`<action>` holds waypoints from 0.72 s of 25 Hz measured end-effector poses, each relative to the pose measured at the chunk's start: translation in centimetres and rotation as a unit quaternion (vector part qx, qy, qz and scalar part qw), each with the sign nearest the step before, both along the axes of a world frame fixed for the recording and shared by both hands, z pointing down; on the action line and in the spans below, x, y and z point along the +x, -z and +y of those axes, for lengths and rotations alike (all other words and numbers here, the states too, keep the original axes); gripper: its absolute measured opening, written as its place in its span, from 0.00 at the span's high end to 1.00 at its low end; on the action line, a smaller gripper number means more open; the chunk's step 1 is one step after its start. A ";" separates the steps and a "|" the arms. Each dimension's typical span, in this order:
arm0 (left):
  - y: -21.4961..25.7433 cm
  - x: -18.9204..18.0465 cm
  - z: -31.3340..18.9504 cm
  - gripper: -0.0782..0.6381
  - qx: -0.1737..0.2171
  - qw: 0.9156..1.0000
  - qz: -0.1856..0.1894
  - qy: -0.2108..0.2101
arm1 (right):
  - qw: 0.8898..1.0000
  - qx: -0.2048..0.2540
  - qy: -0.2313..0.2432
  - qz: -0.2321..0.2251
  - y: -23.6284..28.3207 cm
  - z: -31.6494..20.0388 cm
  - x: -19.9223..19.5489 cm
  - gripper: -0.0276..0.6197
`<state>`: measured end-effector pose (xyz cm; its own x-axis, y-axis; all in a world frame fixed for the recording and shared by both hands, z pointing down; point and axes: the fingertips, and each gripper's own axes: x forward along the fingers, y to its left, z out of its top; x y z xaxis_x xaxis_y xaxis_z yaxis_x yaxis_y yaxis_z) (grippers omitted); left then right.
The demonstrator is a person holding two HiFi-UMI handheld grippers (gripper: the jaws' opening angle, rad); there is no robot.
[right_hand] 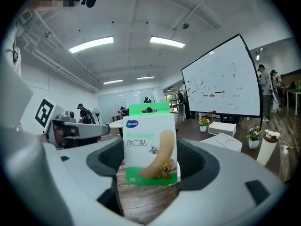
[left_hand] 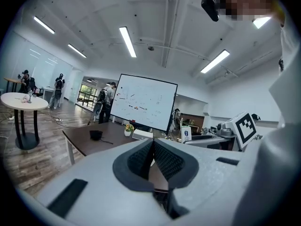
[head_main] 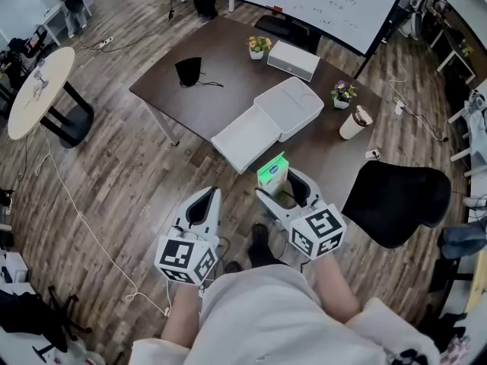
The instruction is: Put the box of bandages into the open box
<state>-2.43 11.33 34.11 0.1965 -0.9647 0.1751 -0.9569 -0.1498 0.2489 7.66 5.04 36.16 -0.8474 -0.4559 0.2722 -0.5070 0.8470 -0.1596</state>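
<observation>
My right gripper is shut on the bandage box, a green and white carton that stands upright between the jaws. It hovers just short of the table's near edge. The open white box lies on the dark table beyond it, with its lid folded out toward me; it also shows in the right gripper view. My left gripper is held over the floor to the left of the right one, with its jaws shut on nothing.
On the table stand a closed white box, two small flower pots, a cup and a black pouch. A black chair is at the right, a round table at the far left.
</observation>
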 end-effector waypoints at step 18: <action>-0.5 0.7 -9.3 0.88 0.002 0.999 -0.004 0.045 | 0.998 -0.008 0.065 -0.001 -1.3 -10.1 -1.3 0.41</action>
<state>-1.72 2.03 34.60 0.1072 -0.9791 0.1727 -0.9687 -0.0638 0.2400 6.36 -5.04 37.49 -0.8995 -0.3374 0.2775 -0.3927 0.9029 -0.1751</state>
